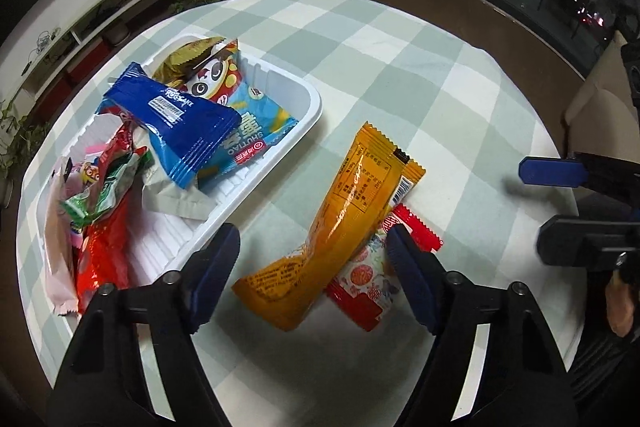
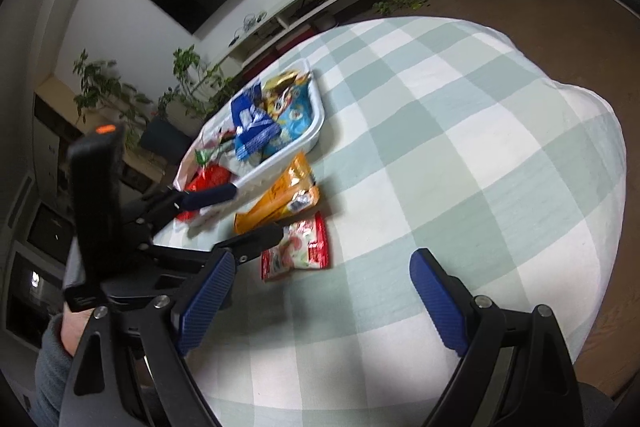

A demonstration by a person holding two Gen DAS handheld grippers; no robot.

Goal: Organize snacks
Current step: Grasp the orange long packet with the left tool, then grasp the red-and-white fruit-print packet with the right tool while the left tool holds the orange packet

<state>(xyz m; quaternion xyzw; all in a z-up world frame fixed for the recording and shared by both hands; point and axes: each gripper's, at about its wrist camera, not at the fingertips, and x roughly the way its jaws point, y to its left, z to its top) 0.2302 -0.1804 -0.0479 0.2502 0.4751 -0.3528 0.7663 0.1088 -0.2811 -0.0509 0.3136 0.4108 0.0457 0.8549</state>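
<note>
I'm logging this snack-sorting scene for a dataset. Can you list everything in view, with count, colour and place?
White plastic basket: one, white, left part of the table, holding a heap of snack packets.
Dark blue cake packet: one, blue, on top of the heap.
Long orange snack packet: one, orange, on the cloth right of the basket, overlapping the red packet.
Red and white patterned packet: one, red and white, on the cloth beside the orange one.
Green and white checked tablecloth: one, covering the round table.
Potted plants: several, green, along the wall.
Left gripper: one, black with blue pads, open above the orange packet.
Right gripper: one, same colours, open over bare cloth.
</note>
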